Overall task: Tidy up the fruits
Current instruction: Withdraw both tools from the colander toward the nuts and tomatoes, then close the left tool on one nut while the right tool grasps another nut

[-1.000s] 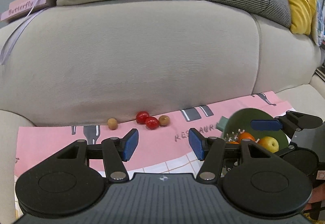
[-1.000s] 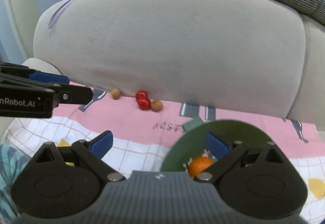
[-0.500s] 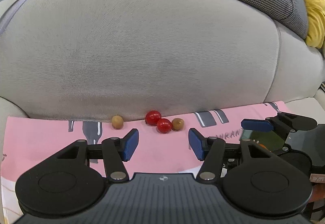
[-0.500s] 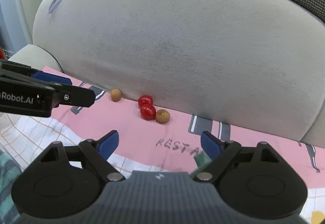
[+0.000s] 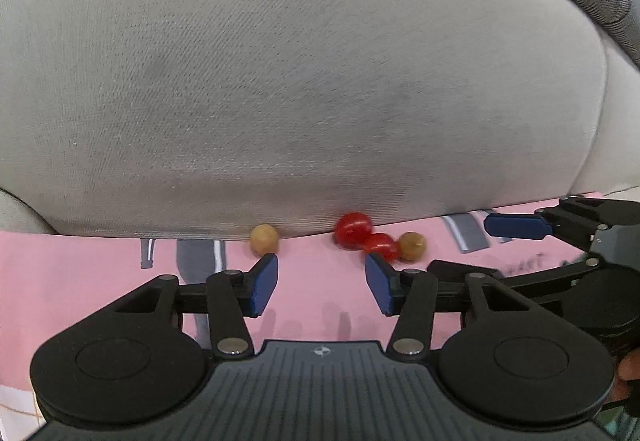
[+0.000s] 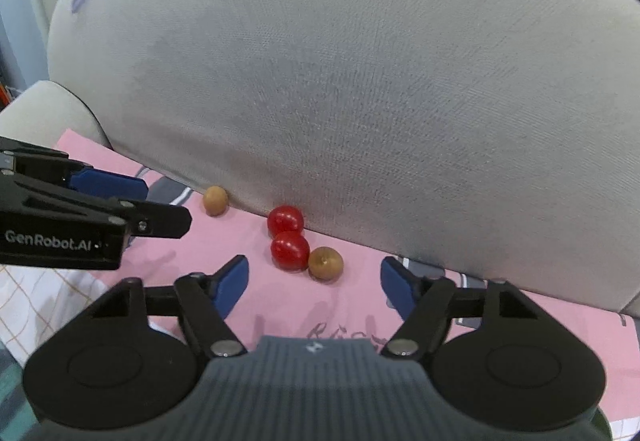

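My grippers over fruit on a pink cloth [image 6: 352, 305].
L gripper [image 5: 321, 279] & R gripper [image 6: 314, 283] both wide, empty; two cherry tomatoes [image 6: 289, 237] just ahead.

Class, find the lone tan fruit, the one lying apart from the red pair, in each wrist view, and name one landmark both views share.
Left wrist: tan fruit just left of centre, against the cushion, above the left jaw.
Right wrist: tan fruit left of centre, against the cushion, left of the red pair.
Shared landmark: the red pair on the pink cloth.
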A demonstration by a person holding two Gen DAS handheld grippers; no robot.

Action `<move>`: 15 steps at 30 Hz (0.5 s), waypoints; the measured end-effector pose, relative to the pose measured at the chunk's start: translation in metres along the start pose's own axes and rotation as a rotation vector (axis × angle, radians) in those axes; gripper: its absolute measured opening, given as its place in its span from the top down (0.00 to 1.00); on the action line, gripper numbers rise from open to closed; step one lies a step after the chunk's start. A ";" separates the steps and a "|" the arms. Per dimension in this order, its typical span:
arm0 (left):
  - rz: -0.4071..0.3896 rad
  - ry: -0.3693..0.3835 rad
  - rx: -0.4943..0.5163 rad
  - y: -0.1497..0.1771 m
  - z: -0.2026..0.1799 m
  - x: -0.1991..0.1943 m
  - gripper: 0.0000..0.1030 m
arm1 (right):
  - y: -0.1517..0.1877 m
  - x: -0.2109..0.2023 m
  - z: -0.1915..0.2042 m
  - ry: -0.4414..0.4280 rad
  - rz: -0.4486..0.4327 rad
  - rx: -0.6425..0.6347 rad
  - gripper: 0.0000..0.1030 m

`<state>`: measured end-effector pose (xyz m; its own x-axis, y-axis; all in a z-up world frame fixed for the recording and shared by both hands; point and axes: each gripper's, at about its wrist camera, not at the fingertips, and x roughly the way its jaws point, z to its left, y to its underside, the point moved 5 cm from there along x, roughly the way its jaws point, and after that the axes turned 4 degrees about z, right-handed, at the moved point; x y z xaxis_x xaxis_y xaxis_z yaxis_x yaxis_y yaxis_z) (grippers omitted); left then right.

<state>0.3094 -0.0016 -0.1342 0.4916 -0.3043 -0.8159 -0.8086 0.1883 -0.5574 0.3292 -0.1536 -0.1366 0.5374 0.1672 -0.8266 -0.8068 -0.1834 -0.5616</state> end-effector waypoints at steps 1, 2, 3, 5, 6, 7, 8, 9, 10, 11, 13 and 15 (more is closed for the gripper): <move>0.005 -0.005 -0.005 -0.001 0.004 0.005 0.44 | -0.002 0.006 0.000 -0.003 0.013 -0.003 0.38; 0.009 -0.009 -0.009 -0.001 0.007 0.008 0.44 | -0.002 0.010 0.000 -0.003 0.025 -0.011 0.39; 0.012 -0.013 -0.013 -0.002 0.011 0.012 0.44 | -0.003 0.014 0.001 -0.003 0.040 -0.024 0.43; 0.017 -0.016 -0.020 -0.003 0.017 0.021 0.44 | -0.004 0.023 0.001 -0.002 0.067 -0.053 0.48; 0.020 -0.018 -0.022 -0.004 0.020 0.025 0.44 | -0.005 0.027 0.001 -0.003 0.081 -0.069 0.49; 0.022 -0.019 -0.023 -0.004 0.022 0.028 0.44 | -0.005 0.031 0.001 -0.006 0.098 -0.086 0.49; 0.025 -0.021 -0.022 -0.005 0.024 0.033 0.44 | -0.006 0.035 0.001 -0.009 0.112 -0.100 0.49; 0.029 -0.024 -0.021 -0.005 0.025 0.037 0.44 | -0.006 0.039 0.001 -0.012 0.123 -0.112 0.50; 0.030 -0.025 -0.017 -0.006 0.027 0.041 0.45 | -0.006 0.041 0.000 -0.015 0.130 -0.123 0.51; 0.029 -0.030 -0.010 -0.006 0.027 0.046 0.45 | -0.005 0.043 0.000 -0.017 0.136 -0.130 0.52; 0.033 -0.048 0.010 -0.005 0.028 0.054 0.45 | -0.005 0.046 -0.003 -0.017 0.148 -0.135 0.53; 0.033 -0.041 0.018 -0.004 0.027 0.060 0.45 | -0.006 0.050 -0.004 -0.020 0.153 -0.135 0.56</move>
<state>0.3513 0.0047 -0.1853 0.4776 -0.2592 -0.8395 -0.8192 0.2141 -0.5321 0.3617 -0.1479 -0.1753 0.4049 0.1465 -0.9026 -0.8379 -0.3358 -0.4304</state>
